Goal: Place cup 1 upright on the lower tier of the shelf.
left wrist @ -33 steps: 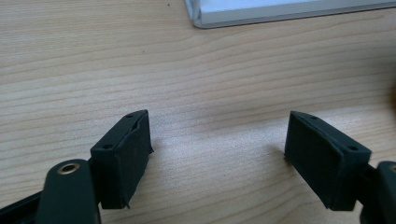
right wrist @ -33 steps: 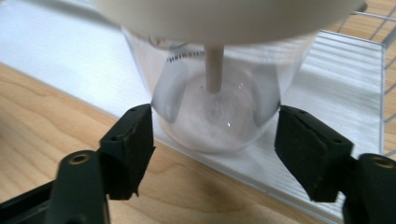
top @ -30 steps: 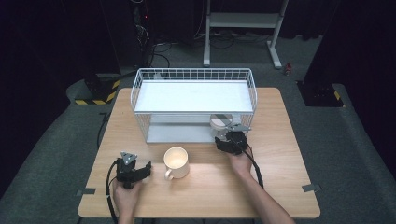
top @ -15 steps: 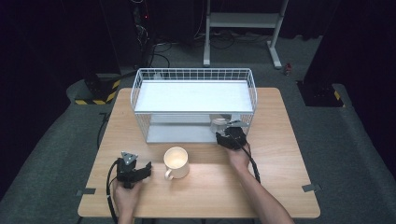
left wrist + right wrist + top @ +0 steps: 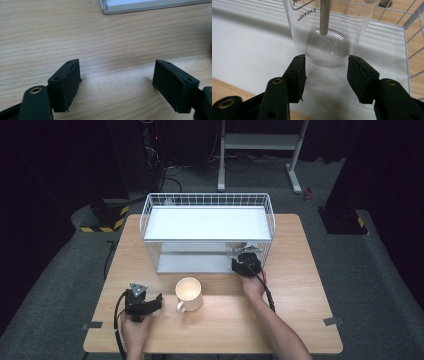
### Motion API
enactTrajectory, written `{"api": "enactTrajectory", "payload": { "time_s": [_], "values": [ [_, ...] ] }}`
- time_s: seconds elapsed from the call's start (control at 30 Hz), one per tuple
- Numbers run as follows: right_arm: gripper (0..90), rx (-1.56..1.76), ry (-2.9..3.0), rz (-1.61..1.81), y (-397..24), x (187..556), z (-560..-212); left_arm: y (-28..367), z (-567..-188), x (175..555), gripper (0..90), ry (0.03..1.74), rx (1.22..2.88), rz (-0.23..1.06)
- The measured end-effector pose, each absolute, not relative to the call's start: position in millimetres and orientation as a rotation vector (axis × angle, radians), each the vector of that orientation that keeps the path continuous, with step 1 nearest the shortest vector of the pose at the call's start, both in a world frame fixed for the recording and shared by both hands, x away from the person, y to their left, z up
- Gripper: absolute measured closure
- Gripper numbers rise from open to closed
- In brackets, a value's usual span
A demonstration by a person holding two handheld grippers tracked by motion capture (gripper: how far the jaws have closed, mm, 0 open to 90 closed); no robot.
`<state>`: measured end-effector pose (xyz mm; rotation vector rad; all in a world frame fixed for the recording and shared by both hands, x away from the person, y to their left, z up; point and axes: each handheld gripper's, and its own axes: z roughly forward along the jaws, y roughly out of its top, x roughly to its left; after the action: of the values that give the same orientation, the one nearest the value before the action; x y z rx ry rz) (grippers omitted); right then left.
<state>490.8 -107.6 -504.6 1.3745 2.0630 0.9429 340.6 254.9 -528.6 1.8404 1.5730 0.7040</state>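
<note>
Grasping step: right tongs [image 5: 325,65] just closing, now clenching glass [image 5: 328,35] on rack's [image 5: 207,222] lower shelf, right end. Left tongs [image 5: 116,82] resting released near counter's [image 5: 300,290] front-left corner. Next: drawing glass out level, probably.

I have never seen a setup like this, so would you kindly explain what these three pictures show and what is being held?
No robot here: a person at a wooden table holds a hand-held gripper in each hand, a tool with two black jaws. The high view looks down from above. The other two pictures come from small cameras riding on each gripper, looking along its jaws. On the table stand a white wire rack and a cream mug. The left hand-held gripper rests open over bare wood, holding nothing. The right hand-held gripper reaches into the rack's lower shelf; its jaws have just been closing and now press the base of a clear glass with a stick inside.
</note>
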Motion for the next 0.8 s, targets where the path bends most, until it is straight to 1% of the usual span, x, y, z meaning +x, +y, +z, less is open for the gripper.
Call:
{"api": "enactTrajectory", "payload": {
  "time_s": [0.07,0.27,0.43,0.6,0.7,0.8],
  "values": [
    [52.4,1.366,2.048,0.950,-106,492,-504,255,-529,341,22.4,1.573,1.841,0.704],
    [53.6,1.378,2.036,0.952,-107,497,-510,255,-529,340,22.4,1.571,1.842,0.704],
    [55.7,1.373,2.029,0.932,-105,502,-508,255,-529,340,22.4,1.568,1.843,0.704],
    [56.0,1.369,2.039,0.921,-104,505,-507,255,-529,340,22.4,1.568,1.843,0.704],
    [53.2,1.387,2.036,0.932,-106,503,-506,255,-529,340,22.4,1.568,1.844,0.704],
    [46.8,1.388,2.052,0.980,-109,498,-504,255,-529,340,22.4,1.568,1.843,0.704]
  ]
}}
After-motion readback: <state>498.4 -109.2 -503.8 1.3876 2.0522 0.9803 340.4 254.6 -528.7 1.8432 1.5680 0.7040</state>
